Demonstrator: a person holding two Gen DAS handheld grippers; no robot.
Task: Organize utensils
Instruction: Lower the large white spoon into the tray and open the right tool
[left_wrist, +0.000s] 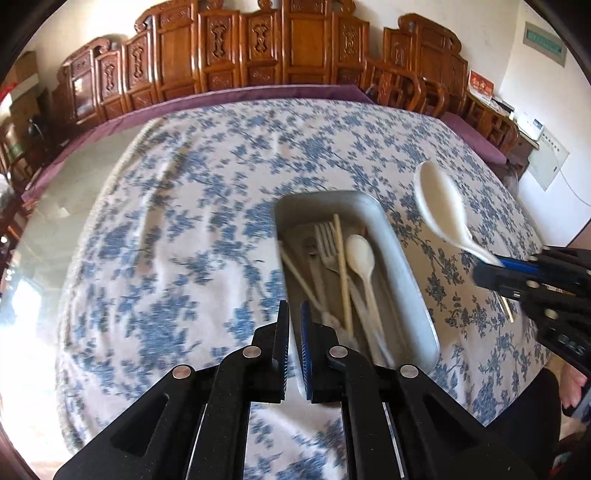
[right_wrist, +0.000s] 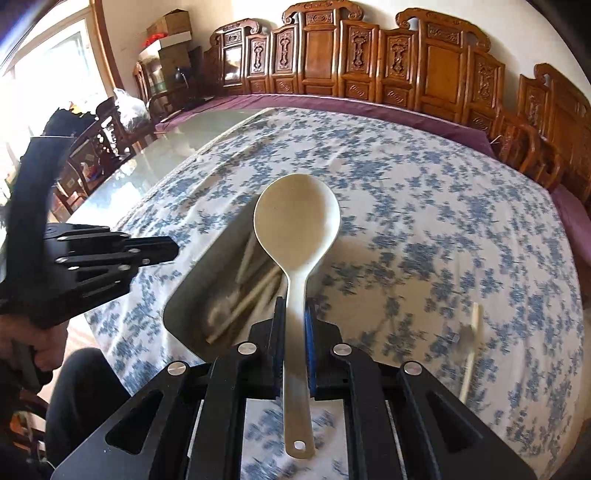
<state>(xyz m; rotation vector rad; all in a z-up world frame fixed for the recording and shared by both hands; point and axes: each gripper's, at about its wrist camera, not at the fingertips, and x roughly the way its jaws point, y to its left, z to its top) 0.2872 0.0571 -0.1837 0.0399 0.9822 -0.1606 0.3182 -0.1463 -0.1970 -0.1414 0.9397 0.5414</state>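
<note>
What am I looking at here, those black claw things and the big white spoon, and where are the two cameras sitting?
A person holds two hand-held clamps, each carrying a wide-angle camera looking along its two fingers. The left gripper is shut and empty, near the metal tray that holds a fork, spoon and chopsticks. The right gripper is shut on the handle of a large white spoon, carried above the flowered tablecloth. A few utensils lie blurred on the cloth to its right.

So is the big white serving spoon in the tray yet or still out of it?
Out. The big white serving spoon is clamped by its handle in the right claw, held above the cloth beside the metal tray.
</note>
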